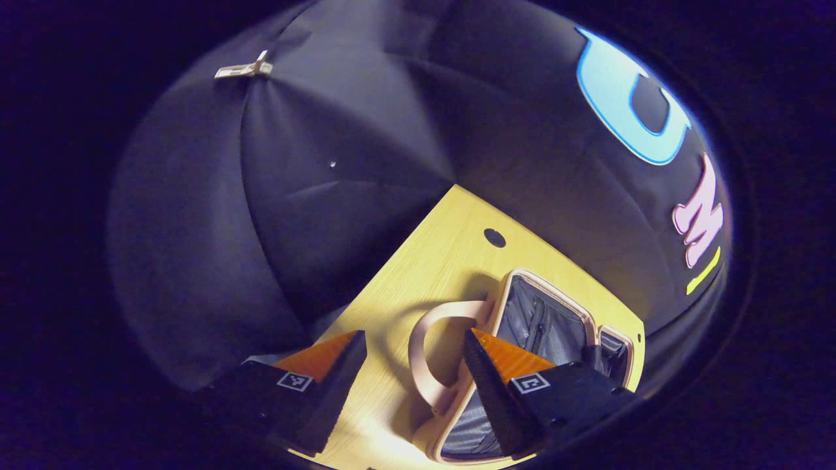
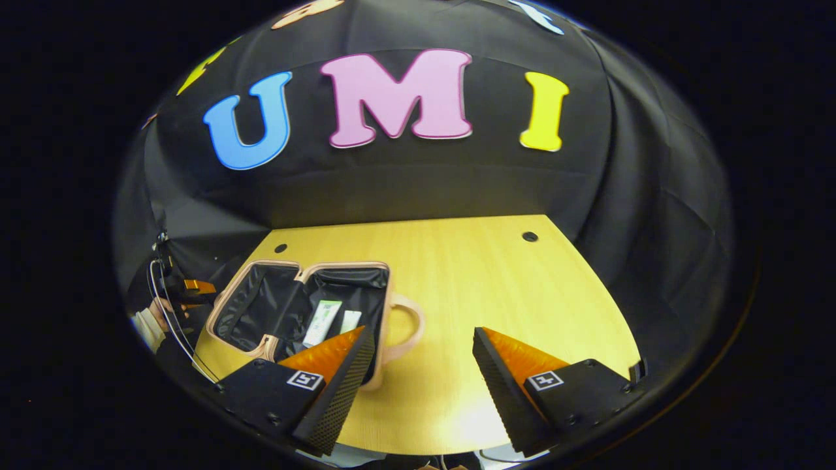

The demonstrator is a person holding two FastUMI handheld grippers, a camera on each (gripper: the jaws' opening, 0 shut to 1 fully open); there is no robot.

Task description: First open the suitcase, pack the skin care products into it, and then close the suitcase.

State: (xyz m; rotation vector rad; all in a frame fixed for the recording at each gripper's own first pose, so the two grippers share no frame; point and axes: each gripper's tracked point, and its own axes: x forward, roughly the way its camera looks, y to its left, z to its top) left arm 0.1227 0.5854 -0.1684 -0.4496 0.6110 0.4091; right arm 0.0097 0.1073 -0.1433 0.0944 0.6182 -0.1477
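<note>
A light wooden table (image 2: 457, 274) stands in the booth, its top pale yellow with visible grain and two small dark round holes (image 2: 530, 236) near its far edge. Black cloth (image 1: 339, 183) hangs behind and beside it, creased in folds, pinned by a pale clip (image 1: 245, 68).

Suitcase (image 2: 261, 307): pale pink, dark lining, lying open flat on the counter (image 2: 470, 281). Handle (image 2: 408, 326) faces right. Two skin care products (image 2: 330, 322) lie inside the right half.

Bare table (image 2: 496, 281) beside open suitcase (image 2: 300, 307)
</note>
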